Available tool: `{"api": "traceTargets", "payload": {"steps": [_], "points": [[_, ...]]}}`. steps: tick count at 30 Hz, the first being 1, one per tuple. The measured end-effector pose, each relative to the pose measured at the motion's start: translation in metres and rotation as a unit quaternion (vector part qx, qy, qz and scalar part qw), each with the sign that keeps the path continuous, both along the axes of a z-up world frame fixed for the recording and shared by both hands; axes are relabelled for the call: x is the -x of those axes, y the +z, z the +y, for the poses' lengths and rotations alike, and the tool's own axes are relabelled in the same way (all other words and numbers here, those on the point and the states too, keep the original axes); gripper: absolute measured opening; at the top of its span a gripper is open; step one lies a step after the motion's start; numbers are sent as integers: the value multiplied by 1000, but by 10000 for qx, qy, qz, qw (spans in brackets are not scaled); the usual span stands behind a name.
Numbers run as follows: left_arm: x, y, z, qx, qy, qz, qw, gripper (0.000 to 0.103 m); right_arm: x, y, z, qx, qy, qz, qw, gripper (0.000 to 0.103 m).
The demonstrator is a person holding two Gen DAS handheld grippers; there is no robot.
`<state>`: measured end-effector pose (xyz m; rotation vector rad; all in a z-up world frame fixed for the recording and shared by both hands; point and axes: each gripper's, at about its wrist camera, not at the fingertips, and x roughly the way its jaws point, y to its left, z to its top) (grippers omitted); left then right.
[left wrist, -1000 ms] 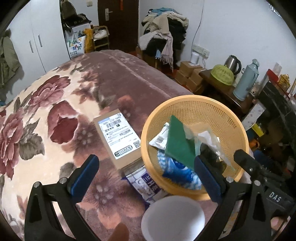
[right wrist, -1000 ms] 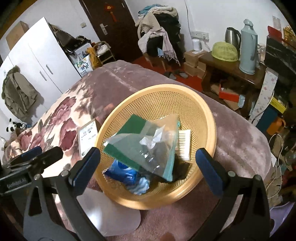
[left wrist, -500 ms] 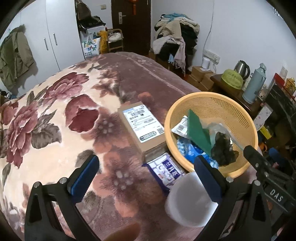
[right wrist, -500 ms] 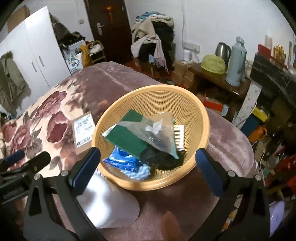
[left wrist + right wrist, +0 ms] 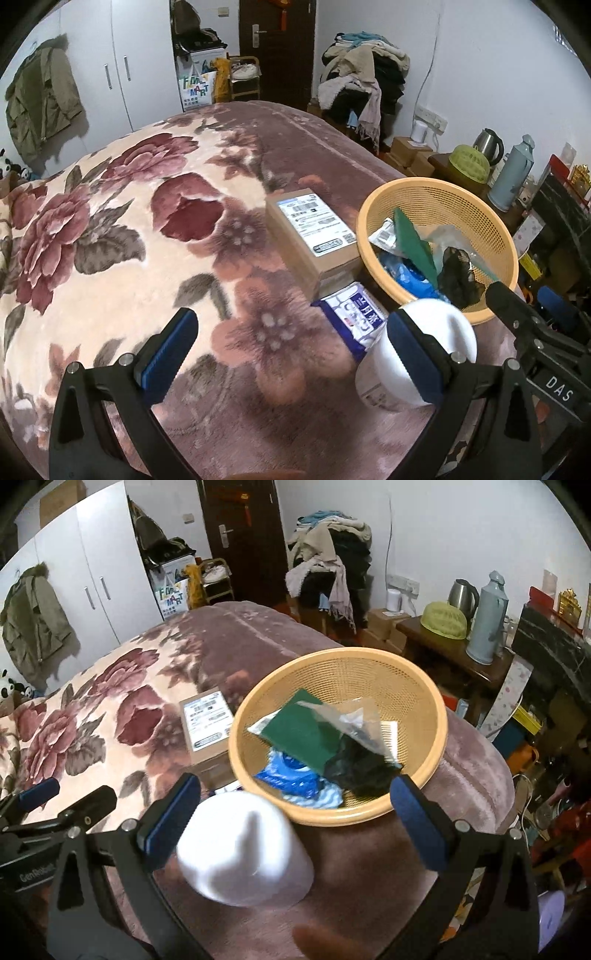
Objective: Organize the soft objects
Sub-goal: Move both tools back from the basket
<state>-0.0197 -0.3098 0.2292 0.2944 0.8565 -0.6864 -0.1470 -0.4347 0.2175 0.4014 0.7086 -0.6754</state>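
An orange mesh basket (image 5: 436, 716) (image 5: 495, 229) sits on the bed and holds a green scouring pad (image 5: 299, 731), a clear plastic bag (image 5: 354, 720), a black crumpled bag (image 5: 358, 768) and a blue packet (image 5: 291, 779). A blue-and-white tissue pack (image 5: 354, 314) lies on the blanket between the basket and a white tub (image 5: 410, 354) (image 5: 243, 853). My left gripper (image 5: 291, 354) is open and empty above the blanket. My right gripper (image 5: 295, 819) is open and empty, held in front of the basket above the white tub.
A cardboard box (image 5: 314, 236) with a shipping label lies left of the basket. The floral blanket (image 5: 110, 240) covers the bed. A side table (image 5: 454, 650) with a kettle and flask stands beyond the bed's right edge. A pile of clothes (image 5: 328, 565) is at the back.
Both grippers have pulled back and up from the basket, so it looks smaller. The black bag now shows in the basket. The left view has swung left over the blanket.
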Motion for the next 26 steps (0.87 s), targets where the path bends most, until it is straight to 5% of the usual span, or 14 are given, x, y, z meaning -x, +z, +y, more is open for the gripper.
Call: {"api": "traceTargets", "payload": {"steps": [26], "points": [[-32,-36,159,124,906,308,9953,102,-49,-15,130,40,1016,75,9948,103]]}}
